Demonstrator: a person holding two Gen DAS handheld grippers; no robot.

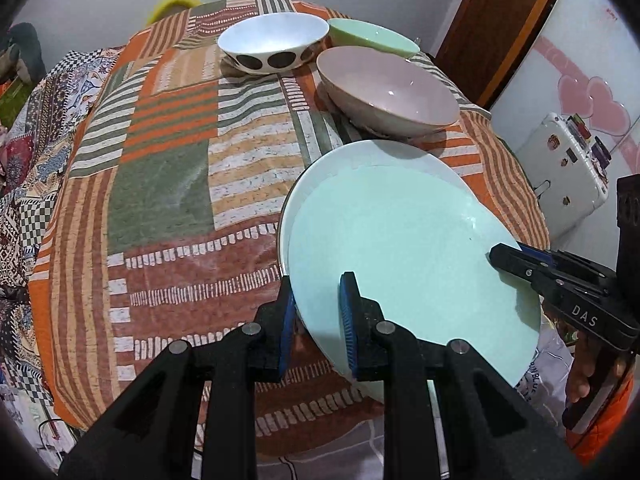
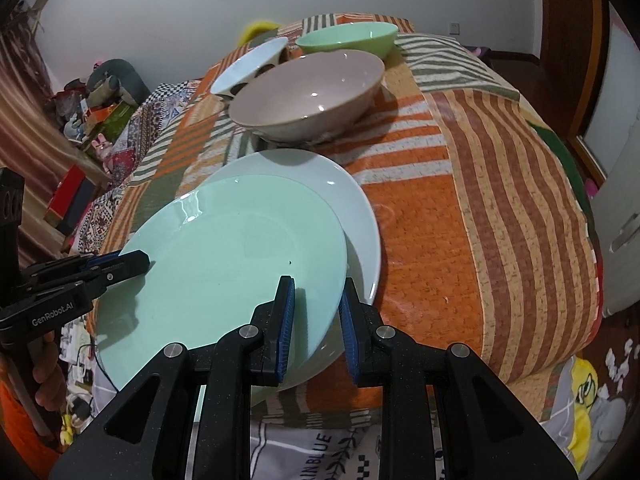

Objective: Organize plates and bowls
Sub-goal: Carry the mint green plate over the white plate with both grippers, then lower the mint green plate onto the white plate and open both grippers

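A mint green plate [image 1: 404, 252] [image 2: 224, 256] lies on top of a larger white plate [image 1: 360, 156] [image 2: 320, 172] at the near edge of the patchwork-covered table [image 1: 168, 184] [image 2: 500, 208]. My left gripper [image 1: 318, 316] straddles the green plate's left rim, jaws slightly apart around it; it also shows in the right wrist view [image 2: 128, 262]. My right gripper [image 2: 316, 320] straddles the plate's right rim the same way and shows in the left wrist view [image 1: 504, 258]. Behind stand a pinkish-grey bowl [image 1: 384, 88] [image 2: 308, 92], a white dotted bowl [image 1: 272, 40] [image 2: 248, 66] and a green bowl [image 1: 370, 36] [image 2: 348, 36].
The plates overhang the table's near edge. A white cabinet [image 1: 568, 160] stands to the right in the left wrist view. Cluttered shelves and boxes [image 2: 88, 120] lie to the left of the table in the right wrist view. A door [image 2: 624, 160] is at the right.
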